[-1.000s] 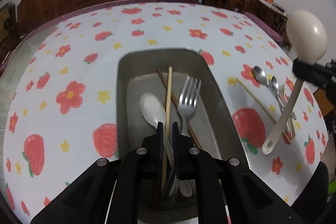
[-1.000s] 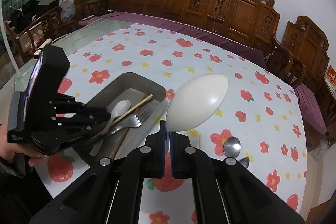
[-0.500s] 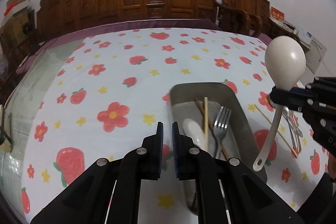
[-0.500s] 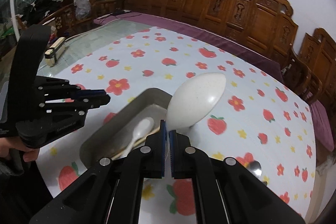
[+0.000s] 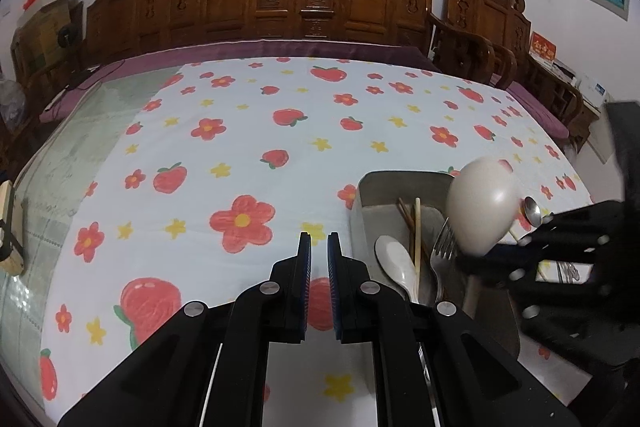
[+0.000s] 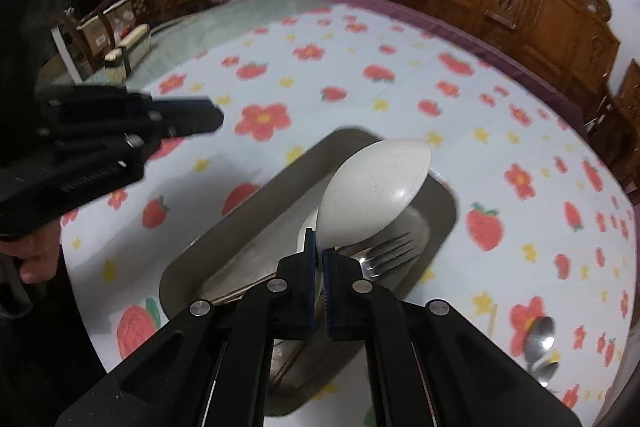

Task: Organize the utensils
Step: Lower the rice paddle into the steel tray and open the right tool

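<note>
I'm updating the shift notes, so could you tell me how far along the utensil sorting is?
Already in the metal tray: a white spoon, a fork and chopsticks. In hand: the right gripper is shut on a large cream ladle above the tray. Left: metal spoons on the tablecloth. The left gripper is shut and holds nothing.

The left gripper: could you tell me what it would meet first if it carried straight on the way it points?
Probably only the flowered tablecloth; the left gripper points beside the metal tray, not into it.
</note>
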A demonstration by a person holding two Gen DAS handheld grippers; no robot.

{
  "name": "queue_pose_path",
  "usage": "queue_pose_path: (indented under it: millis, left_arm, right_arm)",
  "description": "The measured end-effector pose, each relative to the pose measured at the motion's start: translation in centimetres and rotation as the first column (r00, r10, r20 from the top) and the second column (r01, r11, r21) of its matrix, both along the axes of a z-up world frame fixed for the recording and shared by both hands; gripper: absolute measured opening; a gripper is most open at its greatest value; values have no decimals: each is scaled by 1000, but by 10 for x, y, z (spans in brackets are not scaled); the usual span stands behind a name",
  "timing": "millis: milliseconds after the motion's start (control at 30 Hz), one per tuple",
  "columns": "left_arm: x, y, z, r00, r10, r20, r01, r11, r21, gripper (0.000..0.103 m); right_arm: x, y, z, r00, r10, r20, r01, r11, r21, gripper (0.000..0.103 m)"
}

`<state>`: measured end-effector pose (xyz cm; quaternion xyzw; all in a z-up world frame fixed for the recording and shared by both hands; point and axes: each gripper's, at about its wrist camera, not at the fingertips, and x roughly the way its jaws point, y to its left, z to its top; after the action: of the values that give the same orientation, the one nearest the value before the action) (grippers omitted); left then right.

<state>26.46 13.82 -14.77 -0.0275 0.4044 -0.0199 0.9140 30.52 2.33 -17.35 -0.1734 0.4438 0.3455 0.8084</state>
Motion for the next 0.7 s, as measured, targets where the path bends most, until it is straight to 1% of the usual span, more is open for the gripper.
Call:
queue_pose_path:
  millis: [133,267,367,400,433,500,533,700]
  left_arm:
    - [0,0,0,1000,0,0,0,1000,2,7]
    - [0,1,-1,1000,3,0,-3,1000,0,7]
    - [0,0,-1,1000,0,0,0,1000,3,7]
    - [0,-1,-1,1000,-1,2,1,1000,5,7]
    - [0,-1,-1,1000,-2,3,2,1000,6,7]
    - [0,-3,0,1000,-6,5,6,1000,7,7]
    - [-1,-5,0,1000,-8,7,8,1000,8,7]
    - [-6,-14,7,999,-22,27,22,1000,2,8]
  right_arm:
    - [6,5,-14,999,-3,-46,4,1000,9,5]
    - [9,2,-19,997,-25,-73,28,999,40,6]
    - [8,1,-20,997,-30,-78,34,998,51,7]
    - [7,0,-20,997,-31,-75,35,998,51,8]
    - [6,-1,-18,997,-33,-70,37,998,53,18]
    - [6,-5,-14,997,-44,-67,48,996,71,32]
    - [5,-8,-11,997,-51,-64,57,995,84,34]
    - [-10,-32,9,998,-64,-12,65,991,119,34]
